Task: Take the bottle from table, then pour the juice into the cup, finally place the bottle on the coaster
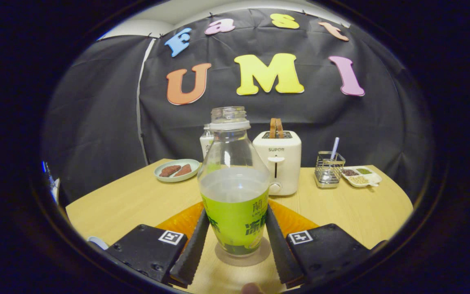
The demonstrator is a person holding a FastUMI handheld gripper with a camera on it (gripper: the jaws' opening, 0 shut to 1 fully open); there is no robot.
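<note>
Clear capless bottle [235, 183], green label, part full of pale liquid, stands between the gripper [235, 241] fingers, both pressing its sides.

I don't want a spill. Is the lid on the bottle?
No, the bottle, between the hand-held gripper fingers, has an open, capless neck.

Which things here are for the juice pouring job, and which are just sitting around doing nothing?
For the job:
bottle, cap off, upright on the table, between the gripper fingers, which touch its sides
orange coaster, just behind the bottle

Just lying about:
toaster
plate with brown slices
wire holder
snack dish
small bottle behind the big one
</note>
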